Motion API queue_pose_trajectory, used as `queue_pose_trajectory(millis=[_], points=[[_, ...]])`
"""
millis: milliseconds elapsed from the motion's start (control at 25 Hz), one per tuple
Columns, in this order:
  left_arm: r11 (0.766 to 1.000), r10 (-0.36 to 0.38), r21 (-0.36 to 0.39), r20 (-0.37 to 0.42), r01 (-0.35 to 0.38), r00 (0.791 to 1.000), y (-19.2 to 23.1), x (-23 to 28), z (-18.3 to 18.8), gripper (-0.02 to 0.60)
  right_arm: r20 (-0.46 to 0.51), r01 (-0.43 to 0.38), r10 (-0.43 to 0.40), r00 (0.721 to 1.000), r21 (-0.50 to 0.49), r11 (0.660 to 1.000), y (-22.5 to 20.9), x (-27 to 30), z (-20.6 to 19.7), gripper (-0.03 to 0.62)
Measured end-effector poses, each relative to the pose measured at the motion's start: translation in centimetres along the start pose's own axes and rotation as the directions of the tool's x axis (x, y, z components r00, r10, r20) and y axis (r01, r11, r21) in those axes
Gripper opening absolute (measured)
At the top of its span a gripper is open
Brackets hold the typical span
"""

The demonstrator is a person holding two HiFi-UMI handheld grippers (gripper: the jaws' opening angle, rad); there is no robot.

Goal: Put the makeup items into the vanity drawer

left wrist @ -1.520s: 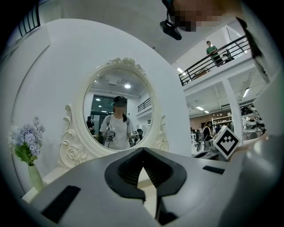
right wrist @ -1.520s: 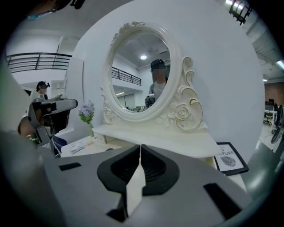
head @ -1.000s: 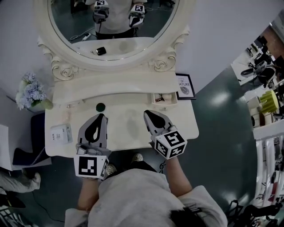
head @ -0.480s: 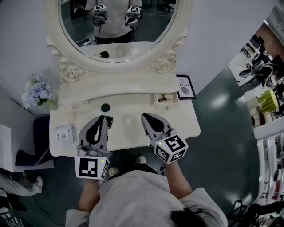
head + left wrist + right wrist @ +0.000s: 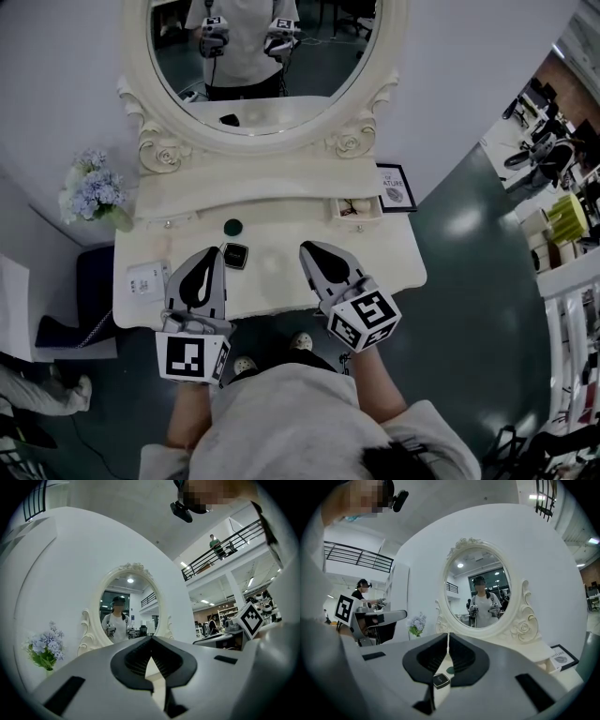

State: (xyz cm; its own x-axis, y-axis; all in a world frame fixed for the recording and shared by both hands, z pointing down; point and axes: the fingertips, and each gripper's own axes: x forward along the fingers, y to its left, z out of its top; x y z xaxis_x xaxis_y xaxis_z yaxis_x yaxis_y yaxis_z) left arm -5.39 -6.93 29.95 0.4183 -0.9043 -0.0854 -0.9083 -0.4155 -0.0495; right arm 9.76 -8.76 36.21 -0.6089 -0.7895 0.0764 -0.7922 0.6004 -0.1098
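Change: both grippers had drawn back toward the person, uncovering a black square compact [image 5: 235, 255] that the left gripper [image 5: 214, 249] had hidden a second before.
Vanity [image 5: 281, 277]: cream table against the wall, with a raised shelf along its back.
Mirror [image 5: 262, 56]: oval, in a carved frame, reflecting the person and both grippers.
Left gripper: held level over the front of the tabletop, jaws clenched tip to tip with nothing between them.
Right gripper [image 5: 305, 247]: level beside it, to the right, jaws pressed together and empty.
Flowers [image 5: 92, 187]: pale blue bunch at the vanity's left end.
Framed picture [image 5: 394, 186]: leaning at the right end of the shelf.
White box [image 5: 145, 279]: on the tabletop's left edge.
Drawer [image 5: 354, 208]: small, pulled open at the shelf's right; its contents were too small to tell.
Compact: on the tabletop just beyond the left gripper's tip, outside the drawer.
Round pot [image 5: 232, 226]: dark green, just behind the compact, also outside the drawer.
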Motion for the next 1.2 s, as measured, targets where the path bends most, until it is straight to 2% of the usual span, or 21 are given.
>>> queue_pose_trajectory(millis=[480, 1200], points=[[1.0, 0.012, 0.012, 0.021, -0.013, 1.0, 1.8, -2.7, 1.3, 0.014, 0.064, 0.012, -0.011, 0.998, -0.014, 1.0, 2.3, -1.0, 2.3, 0.028], [1.0, -0.003, 0.029, 0.032, 0.002, 0.999, 4.0, -5.5, 2.1, 0.012, 0.121, 0.037, -0.033, 0.992, -0.037, 0.999, 6.1, -1.5, 3.7, 0.028]])
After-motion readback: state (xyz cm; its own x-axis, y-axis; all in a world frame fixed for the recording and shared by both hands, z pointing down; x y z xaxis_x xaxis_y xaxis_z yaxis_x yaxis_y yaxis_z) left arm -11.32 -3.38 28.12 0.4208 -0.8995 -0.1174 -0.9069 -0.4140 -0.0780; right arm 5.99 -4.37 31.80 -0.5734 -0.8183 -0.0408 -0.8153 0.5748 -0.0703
